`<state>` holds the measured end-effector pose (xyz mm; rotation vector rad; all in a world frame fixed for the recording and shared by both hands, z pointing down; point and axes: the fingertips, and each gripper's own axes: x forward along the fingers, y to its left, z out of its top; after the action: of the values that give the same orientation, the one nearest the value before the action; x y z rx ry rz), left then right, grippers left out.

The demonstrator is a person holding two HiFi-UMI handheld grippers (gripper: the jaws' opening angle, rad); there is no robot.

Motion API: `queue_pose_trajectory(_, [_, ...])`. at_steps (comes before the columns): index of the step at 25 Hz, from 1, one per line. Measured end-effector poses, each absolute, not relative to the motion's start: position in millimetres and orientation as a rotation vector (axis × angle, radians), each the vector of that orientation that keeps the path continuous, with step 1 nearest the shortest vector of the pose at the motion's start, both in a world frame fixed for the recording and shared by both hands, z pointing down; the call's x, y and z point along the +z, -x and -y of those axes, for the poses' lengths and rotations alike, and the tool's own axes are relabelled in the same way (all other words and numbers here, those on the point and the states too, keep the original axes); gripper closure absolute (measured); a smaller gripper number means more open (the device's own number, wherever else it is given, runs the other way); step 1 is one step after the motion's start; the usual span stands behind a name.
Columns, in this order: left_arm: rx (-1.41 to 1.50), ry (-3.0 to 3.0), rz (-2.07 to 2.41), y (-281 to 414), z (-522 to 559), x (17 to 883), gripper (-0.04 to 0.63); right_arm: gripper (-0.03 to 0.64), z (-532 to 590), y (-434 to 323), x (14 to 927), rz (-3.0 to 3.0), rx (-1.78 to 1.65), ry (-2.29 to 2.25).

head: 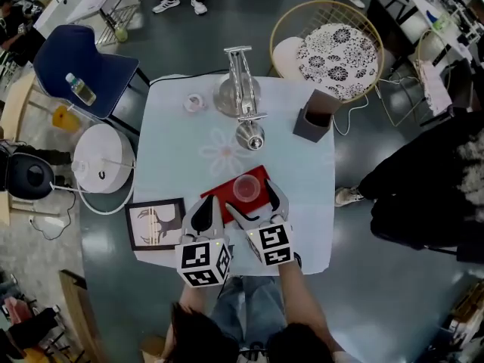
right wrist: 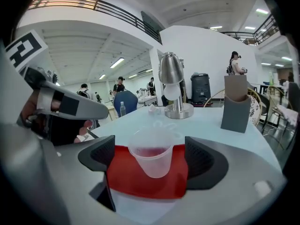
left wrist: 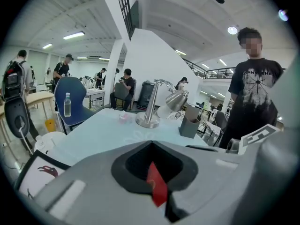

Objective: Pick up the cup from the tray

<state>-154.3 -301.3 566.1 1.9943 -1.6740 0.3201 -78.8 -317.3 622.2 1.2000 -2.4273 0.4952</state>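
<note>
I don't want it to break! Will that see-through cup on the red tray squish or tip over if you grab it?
Probably light: the cup looks like thin, clear plastic and seems empty. It may squish if squeezed hard. It's narrower at the bottom than at the rim, so a sideways bump could tip it on the tray.

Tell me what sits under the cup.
The clear cup stands on a red tray, which lies on the white table. In the head view the left hand-held gripper and right hand-held gripper cover the tray's near edge; anything beneath the tray is hidden.
</note>
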Motion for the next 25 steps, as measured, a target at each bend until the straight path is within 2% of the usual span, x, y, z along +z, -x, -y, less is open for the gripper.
queue_pose_trajectory(9, [0.431, -2.003, 1.659, 157, 318, 588, 0.595, 0.157, 336, 82, 642, 2.370, 0.450, -1.208])
queue_pose_trajectory(12, [0.430, -1.996, 1.659, 159, 322, 593, 0.595, 0.191, 338, 82, 643, 2.369, 0.423, -1.196])
queue_pose_trajectory(15, [0.430, -1.993, 1.649, 158, 322, 594, 0.595, 0.290, 339, 77, 642, 2.357, 0.411, -1.205])
queue_pose_trajectory(25, [0.429, -2.008, 1.635, 153, 316, 587, 0.595, 0.301, 331, 80, 620, 2.387, 0.350, -1.179])
